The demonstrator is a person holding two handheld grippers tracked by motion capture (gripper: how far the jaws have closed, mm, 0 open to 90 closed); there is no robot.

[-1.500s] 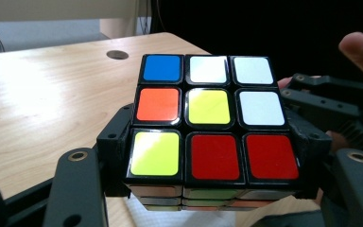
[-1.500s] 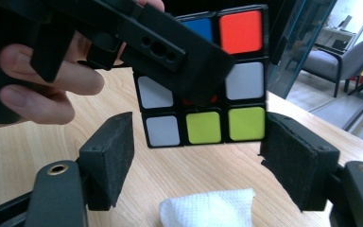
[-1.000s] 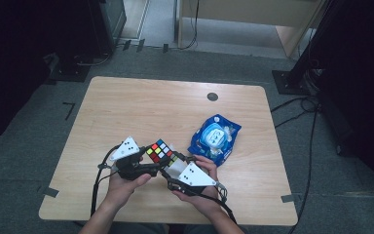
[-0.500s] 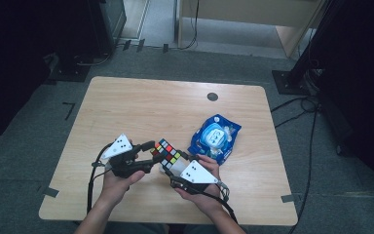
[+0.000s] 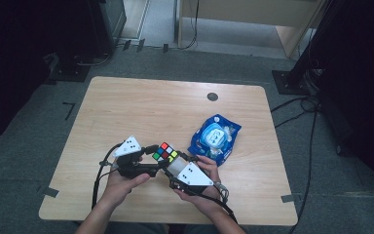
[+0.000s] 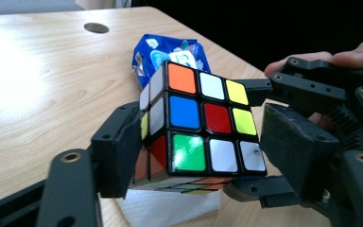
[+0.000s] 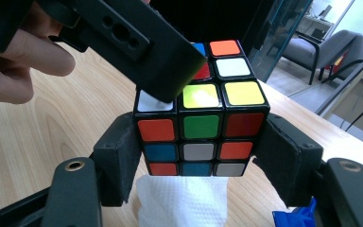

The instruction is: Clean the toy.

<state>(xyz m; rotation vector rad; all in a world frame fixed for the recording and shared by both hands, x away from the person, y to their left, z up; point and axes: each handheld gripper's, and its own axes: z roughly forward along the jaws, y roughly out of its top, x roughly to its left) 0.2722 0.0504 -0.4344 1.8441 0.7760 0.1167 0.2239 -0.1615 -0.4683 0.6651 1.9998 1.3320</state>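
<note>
Two grippers meet at one cube (image 7: 201, 123) — it is clamped between the right gripper (image 7: 201, 161) pads, while the left gripper (image 6: 203, 156), just reopened, is set loosely around it.

A blue wipes pack (image 5: 215, 139) lies on the wooden table (image 5: 141, 109) at 4 o'clock from centre. A dark round grommet (image 5: 213, 96) sits at 1 o'clock. White tissue (image 7: 182, 201) lies at 6 o'clock.
</note>
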